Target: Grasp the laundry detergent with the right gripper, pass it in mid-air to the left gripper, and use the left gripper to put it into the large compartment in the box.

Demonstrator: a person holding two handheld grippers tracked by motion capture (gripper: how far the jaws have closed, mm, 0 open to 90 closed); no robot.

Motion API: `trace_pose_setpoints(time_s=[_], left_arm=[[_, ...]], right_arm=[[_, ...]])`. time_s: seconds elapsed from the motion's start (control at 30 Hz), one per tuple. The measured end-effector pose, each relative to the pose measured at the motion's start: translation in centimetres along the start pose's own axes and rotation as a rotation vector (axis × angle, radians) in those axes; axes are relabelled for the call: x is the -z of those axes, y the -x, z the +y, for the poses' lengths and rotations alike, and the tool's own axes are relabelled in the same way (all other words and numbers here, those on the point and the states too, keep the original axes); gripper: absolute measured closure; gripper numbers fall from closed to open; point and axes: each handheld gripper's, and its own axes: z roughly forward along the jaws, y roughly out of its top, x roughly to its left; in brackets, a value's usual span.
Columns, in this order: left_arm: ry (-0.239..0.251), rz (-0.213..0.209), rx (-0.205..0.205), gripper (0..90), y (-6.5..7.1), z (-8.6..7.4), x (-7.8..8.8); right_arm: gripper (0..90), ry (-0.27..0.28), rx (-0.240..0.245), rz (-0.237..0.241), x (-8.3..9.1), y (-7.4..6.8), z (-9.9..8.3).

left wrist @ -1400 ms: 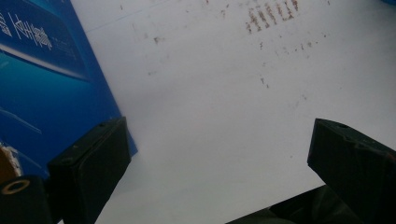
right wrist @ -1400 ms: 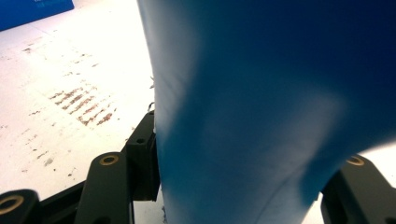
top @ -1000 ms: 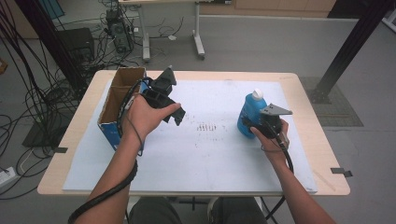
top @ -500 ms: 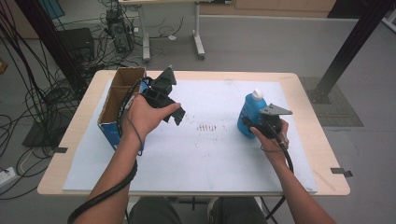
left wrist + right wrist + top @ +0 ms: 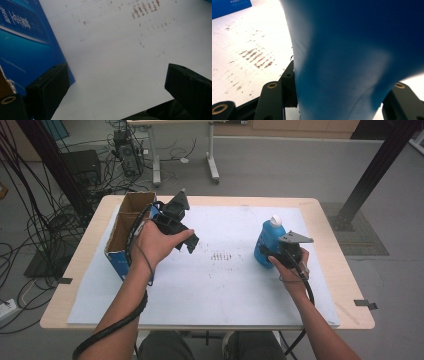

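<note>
While right gripper (image 5: 274,255) clamps blue bottle (image 5: 269,240), upright on white mat (image 5: 240,285) at table's right, I judge grasp step done. Left gripper (image 5: 187,240) hangs open, empty, beside cardboard box (image 5: 122,237). Next: lift bottle straight, carry toward box.

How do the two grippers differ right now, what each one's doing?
The right gripper is shut on the blue bottle, which stands upright on the white sheet; the left gripper is open with nothing between its jaws. The right one sits low by the bottle's body; the left one is held above the sheet beside the cardboard box. Both are black and hand-held.
</note>
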Motion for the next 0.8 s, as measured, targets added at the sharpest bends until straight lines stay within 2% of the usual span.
trace_pose_setpoints(time_s=[0.8], left_arm=[[0.002,0.003,-0.001,6.4,0.08,0.13,0.10]], right_arm=[[43.4,0.002,-0.001,0.004,0.00,0.06,0.00]])
